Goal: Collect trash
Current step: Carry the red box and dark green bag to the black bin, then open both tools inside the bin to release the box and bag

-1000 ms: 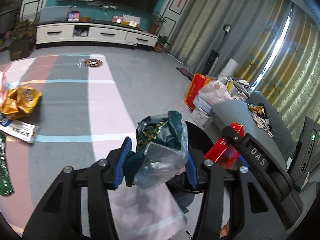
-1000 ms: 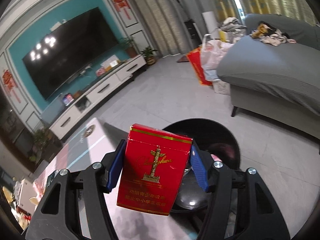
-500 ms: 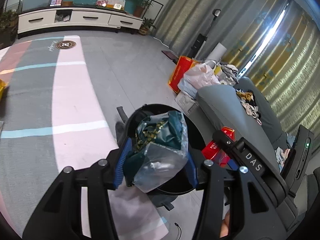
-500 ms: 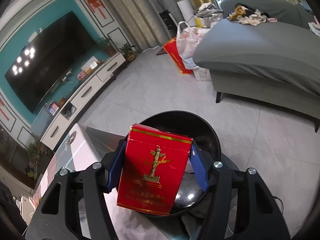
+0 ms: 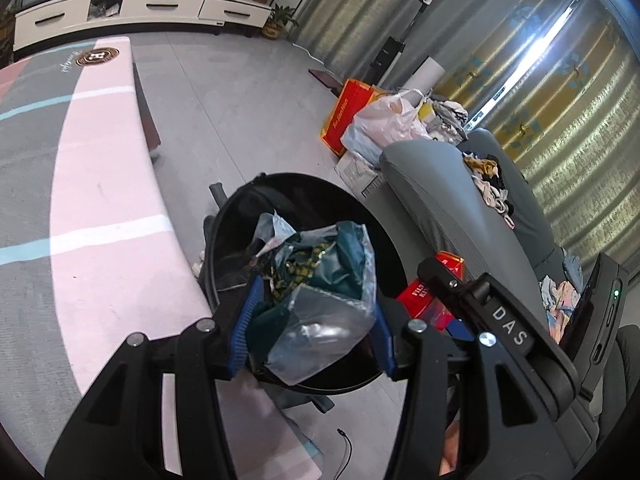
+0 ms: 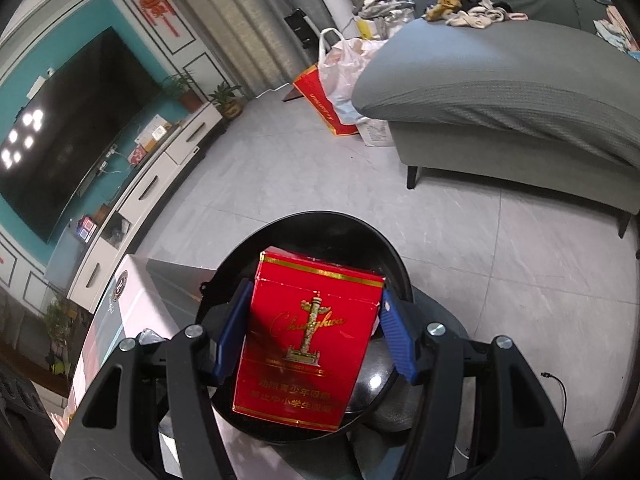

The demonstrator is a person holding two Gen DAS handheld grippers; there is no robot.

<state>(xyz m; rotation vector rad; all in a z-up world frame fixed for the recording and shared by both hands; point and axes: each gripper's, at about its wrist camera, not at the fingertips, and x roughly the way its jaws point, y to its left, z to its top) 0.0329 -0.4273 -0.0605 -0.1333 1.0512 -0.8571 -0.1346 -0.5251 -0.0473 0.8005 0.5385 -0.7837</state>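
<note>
My left gripper (image 5: 312, 328) is shut on a crumpled green and clear plastic snack wrapper (image 5: 320, 300), held over the mouth of a round black trash bin (image 5: 292, 192). The right gripper (image 6: 314, 328) is shut on a red cigarette pack (image 6: 308, 340) with gold lettering, also above the black trash bin (image 6: 332, 228). In the left wrist view the red pack (image 5: 424, 296) and the right gripper's black body show just right of the bin.
A pink and grey table (image 5: 108, 184) borders the bin on the left. A grey sofa (image 6: 500, 88) with clothes stands to the right, with bags (image 5: 372, 116) beside it. A white TV cabinet (image 5: 132, 8) lines the far wall.
Both grippers have sunk and tilted downward toward the bin, which now fills more of each view. The trash on the table's left has left the left wrist view. Both grips are unchanged.
</note>
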